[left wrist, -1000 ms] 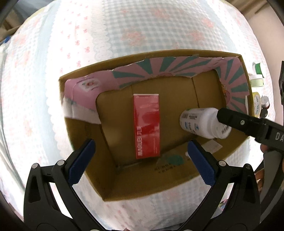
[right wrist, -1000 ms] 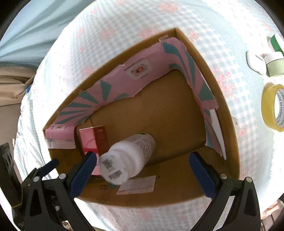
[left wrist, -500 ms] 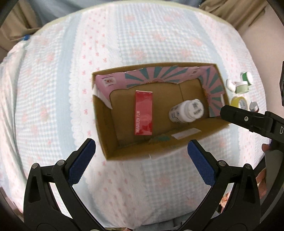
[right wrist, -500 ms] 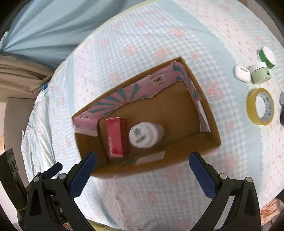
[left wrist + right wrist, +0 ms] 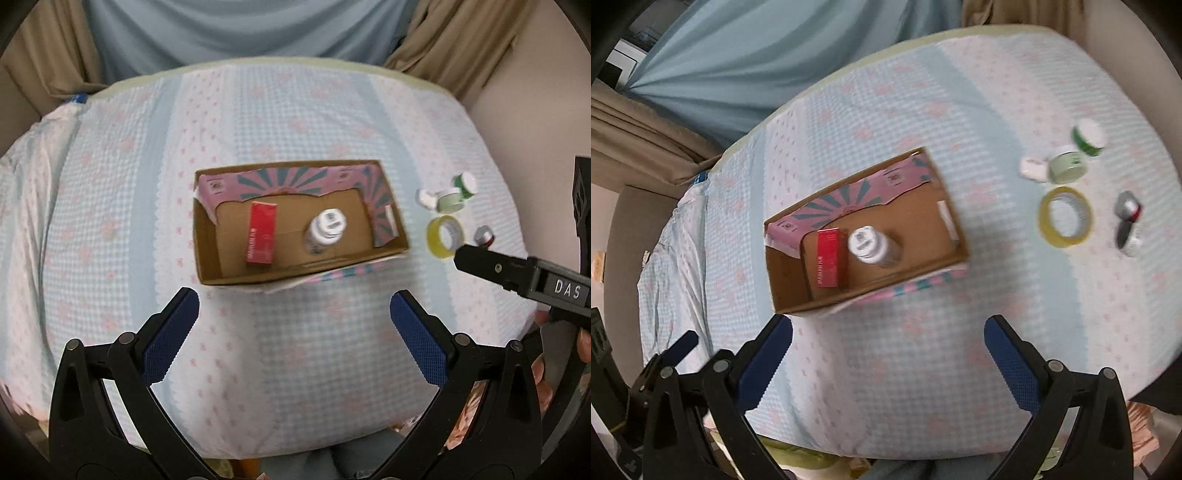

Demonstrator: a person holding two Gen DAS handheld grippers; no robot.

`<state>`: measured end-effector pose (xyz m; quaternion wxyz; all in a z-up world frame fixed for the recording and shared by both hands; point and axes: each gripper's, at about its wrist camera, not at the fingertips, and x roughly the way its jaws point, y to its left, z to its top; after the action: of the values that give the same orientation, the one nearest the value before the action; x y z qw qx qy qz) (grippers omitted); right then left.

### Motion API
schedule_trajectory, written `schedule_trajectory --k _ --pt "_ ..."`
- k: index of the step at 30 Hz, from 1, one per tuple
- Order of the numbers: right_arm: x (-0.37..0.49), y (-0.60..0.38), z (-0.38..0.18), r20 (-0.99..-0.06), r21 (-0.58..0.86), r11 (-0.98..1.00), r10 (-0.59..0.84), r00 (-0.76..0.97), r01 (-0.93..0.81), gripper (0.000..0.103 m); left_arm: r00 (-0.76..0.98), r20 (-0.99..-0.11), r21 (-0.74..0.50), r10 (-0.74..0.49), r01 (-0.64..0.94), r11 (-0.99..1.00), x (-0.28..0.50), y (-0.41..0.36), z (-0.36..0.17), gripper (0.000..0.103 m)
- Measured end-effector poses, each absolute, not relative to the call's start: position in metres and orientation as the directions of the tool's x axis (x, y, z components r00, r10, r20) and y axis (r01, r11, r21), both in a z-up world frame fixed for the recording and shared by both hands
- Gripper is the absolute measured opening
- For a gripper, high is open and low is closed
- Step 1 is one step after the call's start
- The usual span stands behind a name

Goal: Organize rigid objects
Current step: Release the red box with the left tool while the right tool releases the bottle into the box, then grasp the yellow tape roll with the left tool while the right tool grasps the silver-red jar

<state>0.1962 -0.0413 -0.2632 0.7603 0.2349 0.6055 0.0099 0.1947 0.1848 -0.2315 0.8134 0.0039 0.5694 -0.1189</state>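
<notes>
Left wrist view: I hold both grippers, left (image 5: 294, 334) and right (image 5: 888, 352), wide open and empty above the cardboard box (image 5: 207, 254), where a red carton (image 5: 261, 232) and white bottle (image 5: 327, 227) already sit. Next, I judge, comes the yellow tape roll (image 5: 1065, 216) beside the box; only "DAS" on the right gripper reads clearly.

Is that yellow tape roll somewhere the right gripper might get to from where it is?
Probably yes. The tape roll lies flat on open cloth beside the box, nothing over it, and the right gripper is open and empty.
</notes>
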Motion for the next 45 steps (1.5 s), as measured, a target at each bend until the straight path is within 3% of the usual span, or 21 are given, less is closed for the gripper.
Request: schedule_trajectory --k 10,22,34,45 --pt "0.142 -0.147 -0.232 -0.919 0.310 0.910 0.213 0.333 0.274 0.103 0.414 -0.886 -0.111 -0.207 0.243 0.964 0.154 0.099 -0.196 0.103" --pt "0.134 -0.308 -0.256 -0.906 0.233 0.969 0.184 0.380 0.086 0.103 0.433 -0.879 -0.142 -0.200 0.162 0.977 0.133 -0.067 -0.227 0.103" --pt "0.178 -0.396 -0.351 -0.930 0.210 0.978 0.204 0.306 -0.013 0.103 0.295 -0.929 -0.181 -0.224 0.166 0.970 0.166 -0.178 -0.351 0.103" --pt "0.217 -0.403 -0.453 -0.969 0.162 0.985 0.170 0.180 -0.056 0.103 0.216 -0.959 -0.146 -0.182 0.170 0.975 0.208 -0.217 -0.480 0.103"
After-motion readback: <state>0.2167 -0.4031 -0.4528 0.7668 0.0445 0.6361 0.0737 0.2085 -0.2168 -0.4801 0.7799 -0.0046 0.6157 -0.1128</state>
